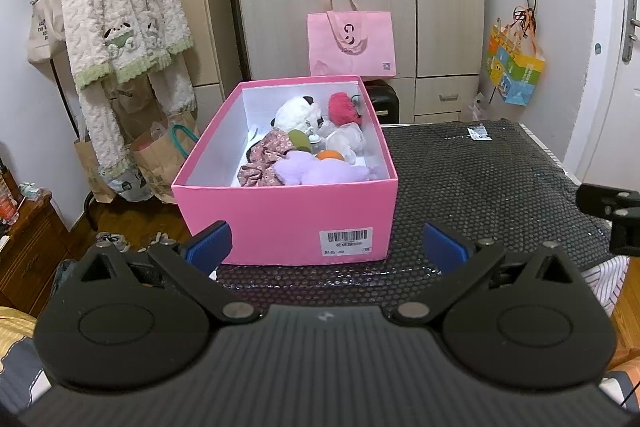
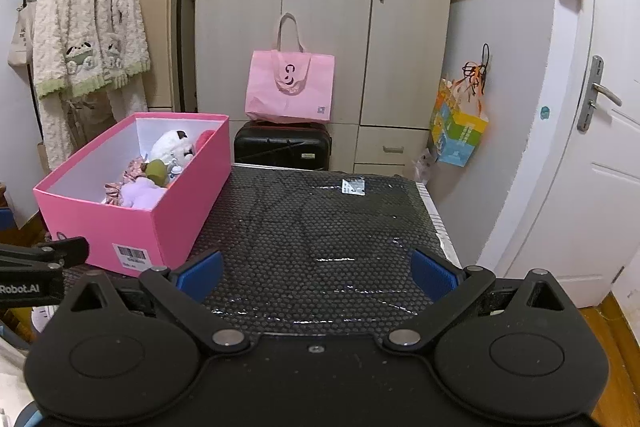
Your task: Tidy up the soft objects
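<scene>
Left wrist view: the left tool [image 1: 326, 247] hangs with its blue pads spread wide and nothing between them, just short of the near wall of the pink box [image 1: 280, 215]. The box sits on the bench [image 1: 480, 179], ahead of this tool and slightly to its left. Inside, beyond the near wall, lie the soft things: a purple plush [image 1: 320, 171], a floral cloth [image 1: 266, 155], a white plush [image 1: 298, 111] and a red plush [image 1: 342, 107] at the far end.

From the right wrist view, the right tool [image 2: 316, 273] is likewise wide open and empty, with the box ahead and well to its left; only bare black mat lies in front of it.

No soft item is visible outside the box, so the sorting looks nearly or fully done. If anything needs tidying, I would reach over the near wall from above, pinch one plush by its bulk, and press gently so nothing springs out.

Writing: the box's near wall carries a barcode sticker [image 1: 346, 241] whose text is too small to read. "Robot.AI" shows on the left tool's side in the right view. The pink bag [image 1: 352, 41] bears a dark logo, unreadable.
</scene>
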`<state>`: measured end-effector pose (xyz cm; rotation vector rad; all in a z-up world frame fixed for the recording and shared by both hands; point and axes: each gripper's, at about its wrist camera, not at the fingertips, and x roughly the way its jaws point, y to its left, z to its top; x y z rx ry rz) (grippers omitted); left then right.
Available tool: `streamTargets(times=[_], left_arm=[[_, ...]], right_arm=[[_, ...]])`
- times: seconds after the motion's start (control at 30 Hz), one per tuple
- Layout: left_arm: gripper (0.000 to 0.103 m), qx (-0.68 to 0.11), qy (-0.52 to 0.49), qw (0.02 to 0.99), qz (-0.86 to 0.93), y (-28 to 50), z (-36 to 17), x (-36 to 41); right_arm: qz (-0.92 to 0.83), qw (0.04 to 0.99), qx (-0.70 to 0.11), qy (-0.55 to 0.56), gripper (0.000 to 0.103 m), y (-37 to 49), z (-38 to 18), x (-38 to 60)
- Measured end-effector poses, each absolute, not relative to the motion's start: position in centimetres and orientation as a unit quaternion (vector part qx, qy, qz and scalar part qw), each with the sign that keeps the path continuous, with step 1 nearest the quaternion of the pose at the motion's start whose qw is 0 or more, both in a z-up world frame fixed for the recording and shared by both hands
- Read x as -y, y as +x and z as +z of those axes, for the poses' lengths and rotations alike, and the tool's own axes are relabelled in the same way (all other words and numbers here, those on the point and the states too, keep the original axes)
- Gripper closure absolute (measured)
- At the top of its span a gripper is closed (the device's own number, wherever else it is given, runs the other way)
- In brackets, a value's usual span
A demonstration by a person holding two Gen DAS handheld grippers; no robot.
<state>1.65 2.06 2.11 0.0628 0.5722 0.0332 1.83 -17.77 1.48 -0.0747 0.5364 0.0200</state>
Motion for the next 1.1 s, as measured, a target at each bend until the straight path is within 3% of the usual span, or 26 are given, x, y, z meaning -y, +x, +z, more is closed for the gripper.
streamTargets(times=[1.1], left_arm=[[0.000, -0.231, 0.022, 0.972, 0.041, 0.9, 1.9, -3.1]], right_arm=[[-0.012, 0.967, -0.253, -0.033, 0.001, 1.2, 1.1, 17.6]])
